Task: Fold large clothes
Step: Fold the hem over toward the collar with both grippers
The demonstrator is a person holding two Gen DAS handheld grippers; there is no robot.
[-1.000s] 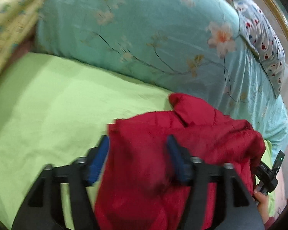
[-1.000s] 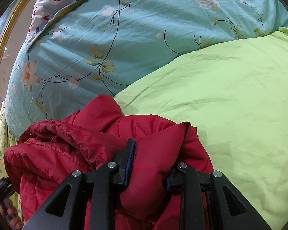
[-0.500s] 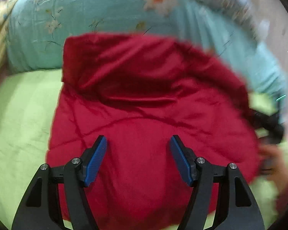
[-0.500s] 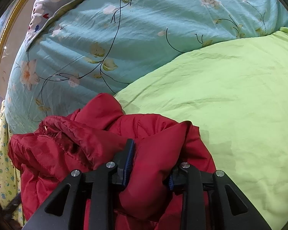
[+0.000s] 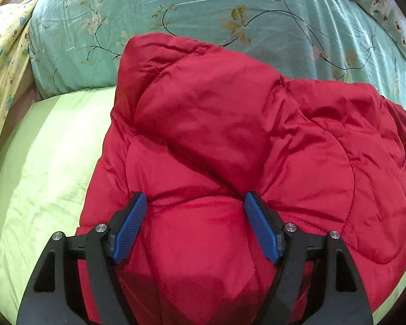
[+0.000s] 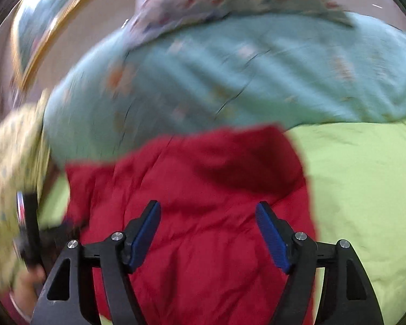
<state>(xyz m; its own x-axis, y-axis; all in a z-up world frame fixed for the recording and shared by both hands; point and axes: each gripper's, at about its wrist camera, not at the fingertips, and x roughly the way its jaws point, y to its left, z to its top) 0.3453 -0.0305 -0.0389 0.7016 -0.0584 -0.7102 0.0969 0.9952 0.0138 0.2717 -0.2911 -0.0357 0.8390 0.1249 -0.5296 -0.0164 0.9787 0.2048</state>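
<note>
A red quilted jacket (image 5: 230, 140) lies folded in a heap on the green bedsheet (image 5: 40, 168), its far edge against a teal duvet. My left gripper (image 5: 195, 197) hovers low over its near part. The jaws are opening, and a puffed bulge of jacket rises between the blue pads (image 5: 130, 224) without being pinched. The right wrist view is blurred by motion. There my right gripper (image 6: 208, 205) hangs above the jacket (image 6: 189, 189); its jaws are opening and nothing is gripped between them. At that view's left edge, the other gripper's black body (image 6: 29, 230) and a hand (image 6: 27, 279) show.
A bulky teal floral duvet (image 5: 230, 13) fills the far side of the bed, with a patterned pillow (image 5: 379, 0) behind it on the right. A yellow printed cloth (image 5: 2, 54) hangs on the left. A gold-framed mirror (image 6: 40, 46) stands beyond. Green sheet (image 6: 365, 189) shows beside the jacket.
My right gripper let go of the jacket fold it was pinching, spread its jaws and lifted away. The jacket dropped flatter onto the sheet. My left gripper moved over it and widened slightly.
</note>
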